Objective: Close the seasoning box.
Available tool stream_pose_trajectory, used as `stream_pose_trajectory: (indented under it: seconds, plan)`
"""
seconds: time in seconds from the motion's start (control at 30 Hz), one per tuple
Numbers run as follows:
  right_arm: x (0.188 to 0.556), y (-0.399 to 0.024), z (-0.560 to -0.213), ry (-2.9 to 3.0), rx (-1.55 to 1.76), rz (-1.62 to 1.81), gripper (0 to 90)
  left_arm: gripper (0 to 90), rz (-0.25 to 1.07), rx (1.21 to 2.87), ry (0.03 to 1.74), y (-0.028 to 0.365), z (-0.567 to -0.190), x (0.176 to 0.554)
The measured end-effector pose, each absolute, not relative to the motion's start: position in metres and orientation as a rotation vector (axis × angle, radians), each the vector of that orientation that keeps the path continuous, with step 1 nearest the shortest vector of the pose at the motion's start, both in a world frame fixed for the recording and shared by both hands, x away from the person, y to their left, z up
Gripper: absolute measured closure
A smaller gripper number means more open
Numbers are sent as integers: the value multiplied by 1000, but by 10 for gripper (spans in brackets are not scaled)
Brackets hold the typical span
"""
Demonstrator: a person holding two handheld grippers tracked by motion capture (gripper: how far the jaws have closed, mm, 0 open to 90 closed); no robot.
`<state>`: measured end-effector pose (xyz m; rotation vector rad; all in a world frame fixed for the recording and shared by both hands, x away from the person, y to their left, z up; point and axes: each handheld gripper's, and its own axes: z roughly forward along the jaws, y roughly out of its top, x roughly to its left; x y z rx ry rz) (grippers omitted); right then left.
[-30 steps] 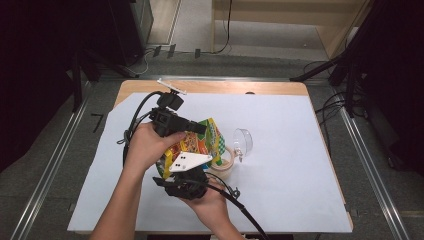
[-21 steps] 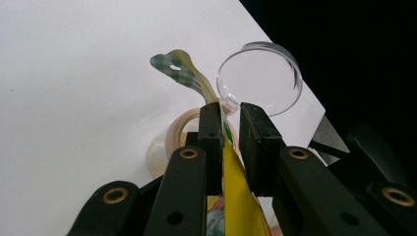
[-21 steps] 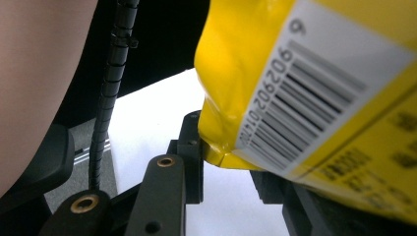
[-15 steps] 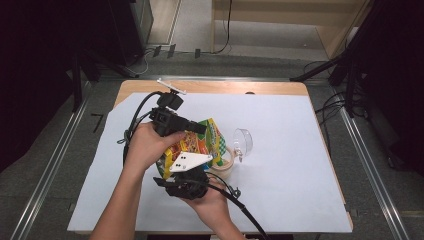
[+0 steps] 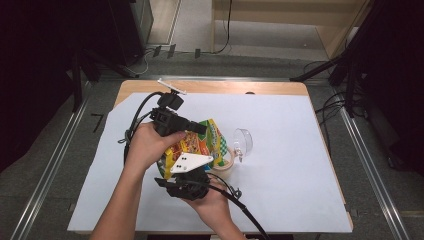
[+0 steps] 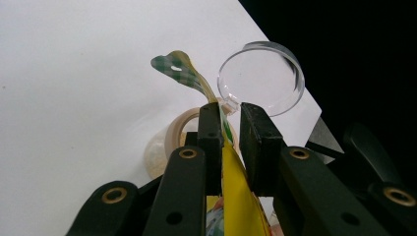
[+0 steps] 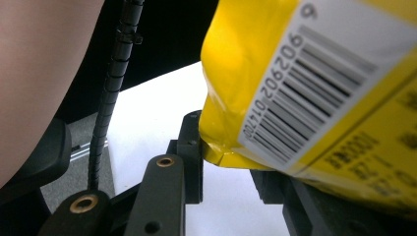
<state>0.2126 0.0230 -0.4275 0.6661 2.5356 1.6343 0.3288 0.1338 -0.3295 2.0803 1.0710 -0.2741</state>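
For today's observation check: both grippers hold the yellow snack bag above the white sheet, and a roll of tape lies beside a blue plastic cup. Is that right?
Not quite. The cup is clear, not blue, as the left gripper view shows. The rest stands: left gripper and right gripper hold the snack bag above the white sheet, the tape beside the cup.

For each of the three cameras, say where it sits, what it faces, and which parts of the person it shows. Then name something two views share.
High view: above the table, looking down; forearms, hands.
Left gripper view: on the left gripper, facing the yellow bag, clear lid, tape roll.
Right gripper view: on the right gripper, under the bag; skin at left.
Shared: the bag.
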Motion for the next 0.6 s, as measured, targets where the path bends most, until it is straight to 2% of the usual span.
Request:
stream_pose_trajectory:
  seconds: [0.6]
  plan:
    - [213, 23, -428, 2538, 664, 1644, 707, 798, -280, 2079, 1076, 134, -330, 329]
